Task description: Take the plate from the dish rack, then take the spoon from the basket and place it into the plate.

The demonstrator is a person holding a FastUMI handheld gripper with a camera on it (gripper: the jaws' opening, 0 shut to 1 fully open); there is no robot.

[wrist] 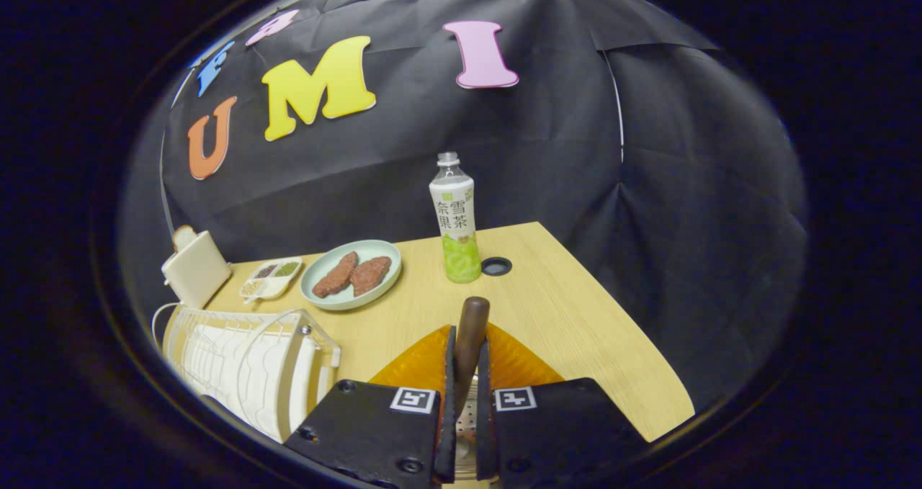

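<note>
My gripper [467, 341] is shut on the brown handle of the spoon [472, 316], which sticks up and forward between the two fingers. Something metallic shows low down between the fingers; I cannot tell what it is. Right under and just ahead of the fingers lies the orange plate [418, 365] on the wooden table, its rim showing on both sides of them. The white dish rack [245, 359] stands to the left of the fingers, with no plate seen in it.
Beyond the fingers stand a green drink bottle [455, 222] and a round hole [496, 266] in the table [576, 316]. Further left are a pale green plate [317, 287] with two pieces of meat, a small divided dish [270, 276] and a toaster [194, 266]. The table's edge runs along the right.
</note>
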